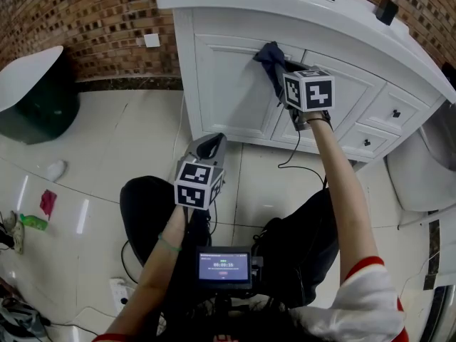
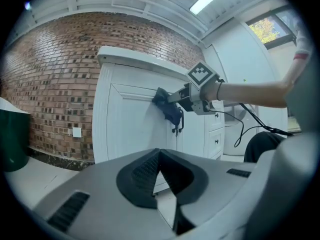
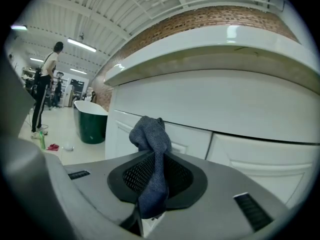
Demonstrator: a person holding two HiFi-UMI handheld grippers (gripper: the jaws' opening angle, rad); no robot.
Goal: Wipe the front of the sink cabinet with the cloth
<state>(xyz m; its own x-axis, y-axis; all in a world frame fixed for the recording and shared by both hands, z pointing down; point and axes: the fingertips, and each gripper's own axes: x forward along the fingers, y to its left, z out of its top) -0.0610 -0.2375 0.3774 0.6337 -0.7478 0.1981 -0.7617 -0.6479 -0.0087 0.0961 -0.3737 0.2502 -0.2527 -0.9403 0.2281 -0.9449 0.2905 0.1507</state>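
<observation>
The white sink cabinet (image 1: 235, 91) stands ahead, with panelled doors and small drawers at the right. A dark blue cloth (image 1: 269, 57) is pressed against the upper edge of a door, near the countertop. My right gripper (image 1: 282, 75) is shut on the cloth (image 3: 151, 139), which bunches up past the jaws toward the cabinet front (image 3: 240, 114). My left gripper (image 1: 208, 142) hangs low over the floor tiles, short of the cabinet, shut with nothing in it. The left gripper view shows its closed jaws (image 2: 159, 153), with the cloth (image 2: 167, 108) and right gripper (image 2: 176, 96) beyond.
A dark green bathtub (image 1: 32, 95) with a white rim stands at the left, and a toilet (image 1: 420, 177) at the right. A pink rag (image 1: 48, 202) and a green bottle (image 1: 32, 222) lie on the floor. A person (image 3: 45, 84) stands far off.
</observation>
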